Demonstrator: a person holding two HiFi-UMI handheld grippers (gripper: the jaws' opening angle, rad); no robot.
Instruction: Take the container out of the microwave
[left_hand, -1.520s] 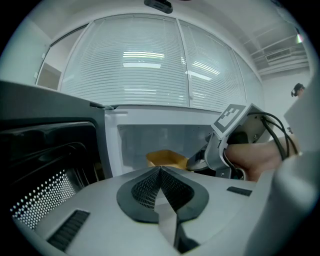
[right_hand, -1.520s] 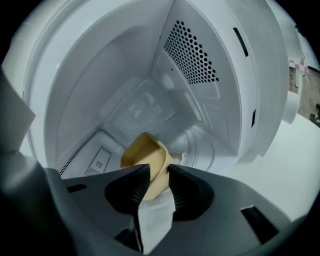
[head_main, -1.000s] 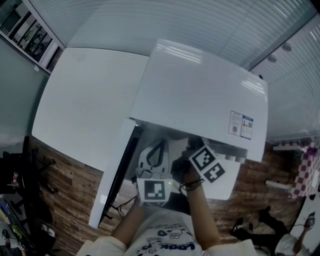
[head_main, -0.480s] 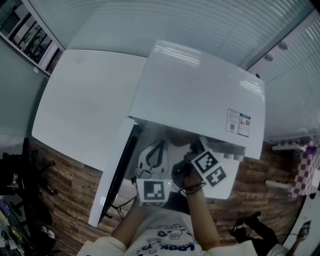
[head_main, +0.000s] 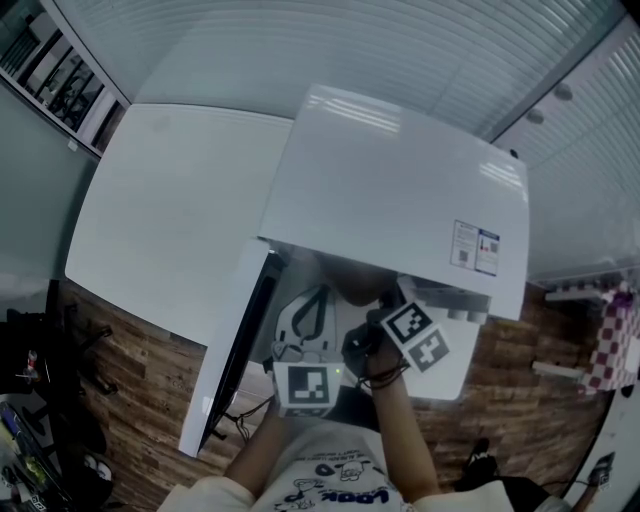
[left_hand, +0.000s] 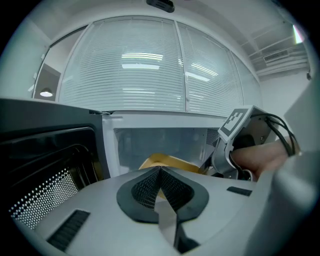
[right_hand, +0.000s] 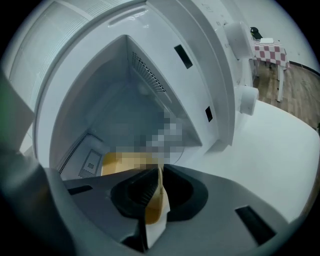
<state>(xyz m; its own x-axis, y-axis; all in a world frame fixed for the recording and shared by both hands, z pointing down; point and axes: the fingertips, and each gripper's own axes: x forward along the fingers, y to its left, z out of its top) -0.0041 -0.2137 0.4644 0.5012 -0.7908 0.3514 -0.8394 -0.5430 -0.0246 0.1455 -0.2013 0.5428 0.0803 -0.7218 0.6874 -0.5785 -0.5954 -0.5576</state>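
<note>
A smooth white microwave (head_main: 400, 190) is seen at the centre of the head view on a glossy white bench (head_main: 160, 220). Its dark-windowed door (head_main: 235, 350) is swung open toward the lower left. Inside the pale cavity, low and near the opening, a thin-walled yellow container (right_hand: 122, 162) is seen. What it holds cannot be made out, since part of it is blurred. The right gripper (right_hand: 156, 175) is closed on the container's rim, with the thin yellow wall pinched between ribbed black fingers (right_hand: 142, 191). The left gripper (left_hand: 160, 171) is held before the opening, its mesh-textured fingers (left_hand: 146, 186) pressed together on nothing.
</note>
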